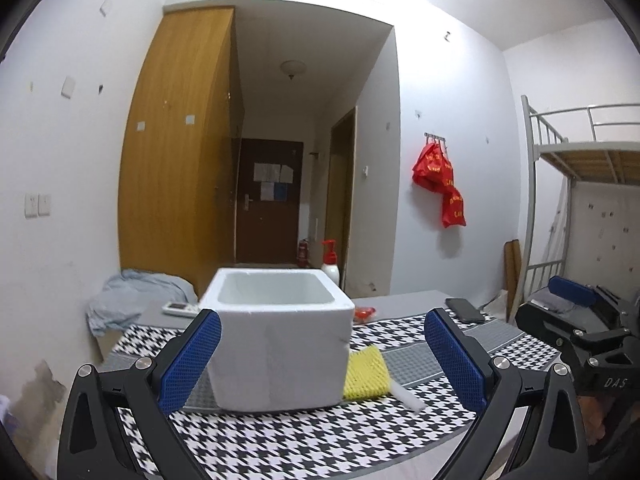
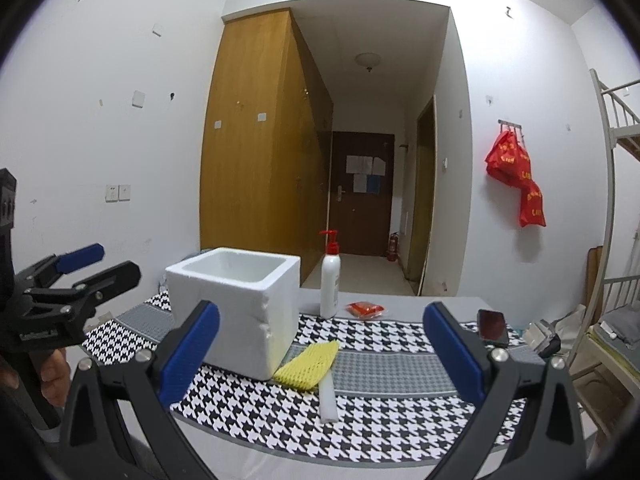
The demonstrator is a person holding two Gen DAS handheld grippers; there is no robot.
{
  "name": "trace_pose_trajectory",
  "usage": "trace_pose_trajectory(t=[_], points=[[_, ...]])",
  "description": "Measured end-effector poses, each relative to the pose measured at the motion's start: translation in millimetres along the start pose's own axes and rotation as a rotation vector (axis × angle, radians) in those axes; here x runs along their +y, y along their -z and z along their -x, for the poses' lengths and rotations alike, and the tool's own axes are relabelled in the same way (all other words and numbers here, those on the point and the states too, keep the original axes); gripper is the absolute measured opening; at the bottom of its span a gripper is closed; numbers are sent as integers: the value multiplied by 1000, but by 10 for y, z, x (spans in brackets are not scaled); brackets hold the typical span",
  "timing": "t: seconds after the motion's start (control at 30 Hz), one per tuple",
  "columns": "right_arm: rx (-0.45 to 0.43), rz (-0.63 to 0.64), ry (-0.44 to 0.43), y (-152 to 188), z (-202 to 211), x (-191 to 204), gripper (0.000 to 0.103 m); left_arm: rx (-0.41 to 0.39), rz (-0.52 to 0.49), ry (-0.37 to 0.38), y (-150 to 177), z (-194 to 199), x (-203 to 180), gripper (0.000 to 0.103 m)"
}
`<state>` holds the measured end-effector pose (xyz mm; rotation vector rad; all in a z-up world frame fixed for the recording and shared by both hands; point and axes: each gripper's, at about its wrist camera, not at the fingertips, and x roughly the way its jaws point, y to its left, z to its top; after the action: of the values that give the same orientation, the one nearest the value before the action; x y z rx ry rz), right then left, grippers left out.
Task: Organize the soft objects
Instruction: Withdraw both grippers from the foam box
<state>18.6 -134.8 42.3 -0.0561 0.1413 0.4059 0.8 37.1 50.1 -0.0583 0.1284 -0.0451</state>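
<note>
A white foam box [image 1: 276, 340] [image 2: 236, 308] stands open-topped on the houndstooth cloth [image 1: 304, 444] [image 2: 380, 412]. A yellow foam net [image 1: 366, 374] [image 2: 310, 364] lies against its right side. A white foam strip [image 1: 404, 396] [image 2: 327, 398] lies just in front of the net. My left gripper [image 1: 322, 360] is open and empty, hovering in front of the box; it also shows in the right wrist view [image 2: 96, 266]. My right gripper [image 2: 320, 354] is open and empty, facing the net and strip; it also shows at the right edge of the left wrist view [image 1: 576, 300].
A white pump bottle [image 2: 330, 280] with a red top stands behind the box. A red packet [image 2: 366, 309] and a dark phone [image 2: 493, 326] lie further right. A remote [image 1: 180, 309] and crumpled grey cloth [image 1: 128, 296] lie at the left. A bunk bed [image 1: 580, 184] stands on the right.
</note>
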Motion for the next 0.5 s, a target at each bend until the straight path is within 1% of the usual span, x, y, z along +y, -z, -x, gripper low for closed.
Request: trace_pose_trajectory(t=[0.07, 0.13, 0.23, 0.33, 0.5], points=[[-6, -3, -3, 29, 3, 3, 103, -17, 8, -6, 73, 5, 0, 102], [-15, -11, -5, 62, 6, -1, 103, -30, -6, -14, 144, 24, -23, 102], [-12, -20, 3, 111, -17, -21, 103, -41, -8, 2, 240, 45, -49, 102], [-3, -20, 8, 173, -53, -34, 103, -30, -20, 23, 354, 36, -106, 102], [34, -24, 16, 288, -152, -62, 103, 17, -30, 17, 522, -55, -126, 102]])
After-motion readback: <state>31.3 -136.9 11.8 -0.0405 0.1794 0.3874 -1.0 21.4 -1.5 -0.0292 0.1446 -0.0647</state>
